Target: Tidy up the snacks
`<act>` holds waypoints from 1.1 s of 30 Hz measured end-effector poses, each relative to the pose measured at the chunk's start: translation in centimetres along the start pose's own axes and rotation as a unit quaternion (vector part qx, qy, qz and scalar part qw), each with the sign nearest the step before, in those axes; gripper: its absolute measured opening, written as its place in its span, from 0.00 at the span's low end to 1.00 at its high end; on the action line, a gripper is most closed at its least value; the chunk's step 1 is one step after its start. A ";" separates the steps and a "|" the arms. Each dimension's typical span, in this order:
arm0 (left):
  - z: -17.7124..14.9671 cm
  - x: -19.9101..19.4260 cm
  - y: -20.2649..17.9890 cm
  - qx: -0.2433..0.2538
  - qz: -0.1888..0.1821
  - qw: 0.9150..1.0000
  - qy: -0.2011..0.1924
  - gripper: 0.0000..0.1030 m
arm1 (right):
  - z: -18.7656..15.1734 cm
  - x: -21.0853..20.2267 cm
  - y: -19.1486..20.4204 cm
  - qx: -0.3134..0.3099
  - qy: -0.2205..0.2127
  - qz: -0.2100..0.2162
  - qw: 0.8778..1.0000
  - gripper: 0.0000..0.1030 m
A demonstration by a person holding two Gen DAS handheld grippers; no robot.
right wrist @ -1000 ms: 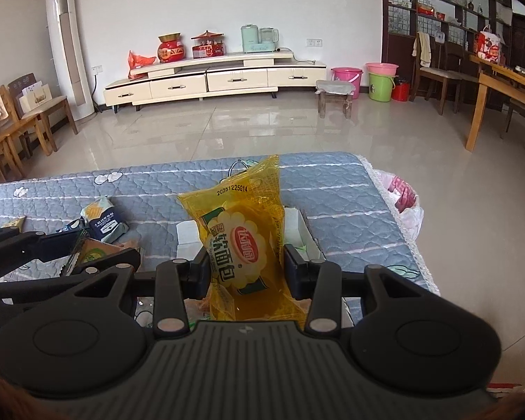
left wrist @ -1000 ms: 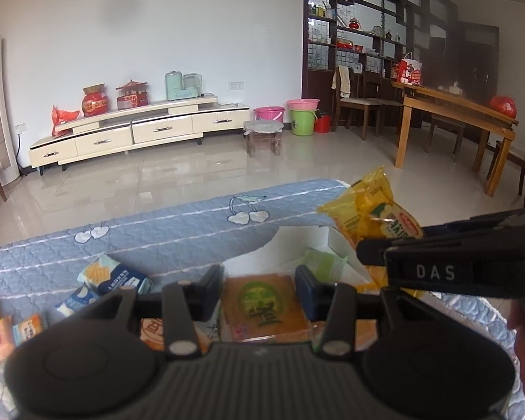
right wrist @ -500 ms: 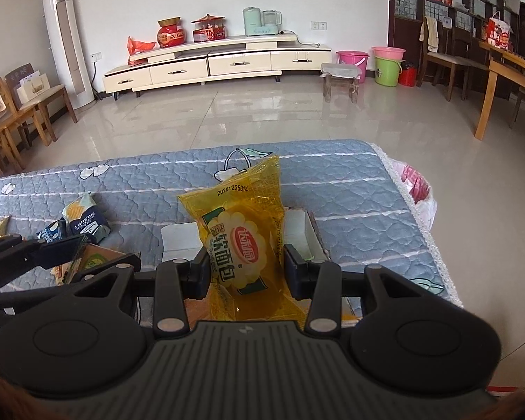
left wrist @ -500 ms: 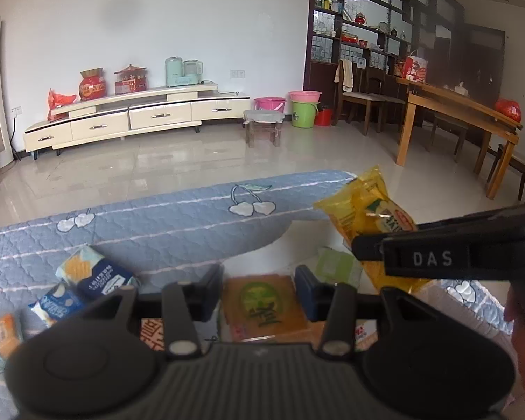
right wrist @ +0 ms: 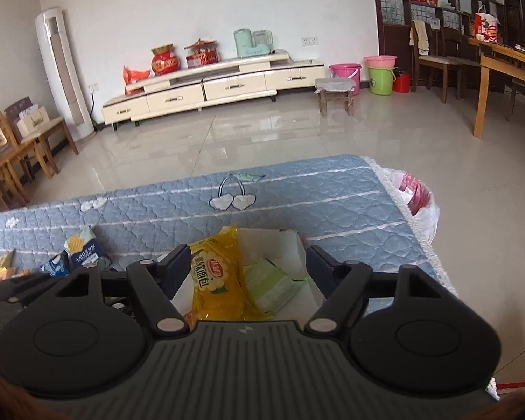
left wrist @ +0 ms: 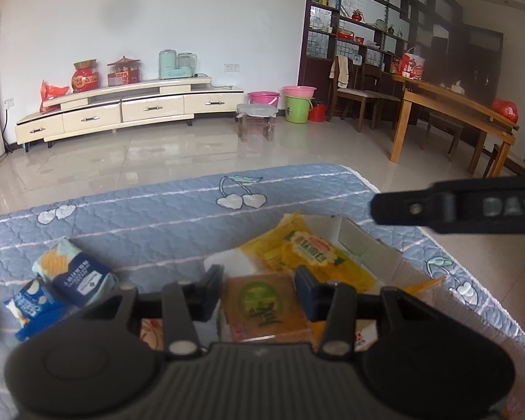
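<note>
My left gripper (left wrist: 259, 280) is shut on a flat orange snack packet (left wrist: 262, 308) with a round green label, held over the near edge of the open white box (left wrist: 360, 245). A yellow bread packet (left wrist: 297, 252) lies loose in that box, beside a pale green packet (right wrist: 273, 283). My right gripper (right wrist: 247, 259) hangs over the box and its jaws are opening; the yellow bread packet (right wrist: 215, 280) lies under and between them, and the pads do not press on it. One right finger (left wrist: 455, 210) crosses the left wrist view at the right.
The box stands on a blue quilted cover (left wrist: 157, 217) with cherry prints. Two blue snack packets (left wrist: 77, 273) and more small packets (right wrist: 0, 262) lie to the left. The cover's right edge drops to the tiled floor, where a white plastic bag (right wrist: 416, 199) sits.
The right jaws have spread apart and the yellow bread packet has dropped from between them into the box. My left gripper has sunk a little toward the box with its packet.
</note>
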State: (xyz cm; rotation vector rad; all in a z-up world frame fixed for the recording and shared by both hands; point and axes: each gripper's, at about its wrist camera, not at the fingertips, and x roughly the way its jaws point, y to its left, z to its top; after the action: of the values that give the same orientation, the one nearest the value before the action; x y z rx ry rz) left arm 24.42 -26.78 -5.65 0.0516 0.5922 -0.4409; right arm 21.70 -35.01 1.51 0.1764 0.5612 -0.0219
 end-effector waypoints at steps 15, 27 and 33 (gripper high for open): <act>0.3 -1.1 -3.2 -0.011 -0.104 0.994 0.016 0.49 | -0.7 -3.3 -1.3 -0.001 -0.025 -0.021 0.999 0.88; -0.8 -6.1 -3.9 0.015 -0.009 1.000 0.002 0.82 | -2.6 -6.7 0.5 -0.005 -0.021 -0.052 0.998 0.91; -2.8 -11.2 -4.0 0.013 0.030 0.999 0.003 0.91 | -5.1 -10.5 1.2 -0.008 -0.011 -0.072 0.997 1.00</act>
State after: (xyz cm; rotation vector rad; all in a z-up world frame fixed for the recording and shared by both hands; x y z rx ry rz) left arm 12.97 -25.58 -1.45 0.0946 0.5899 -0.3912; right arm 10.21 -33.26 3.04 0.1202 0.5502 -0.1592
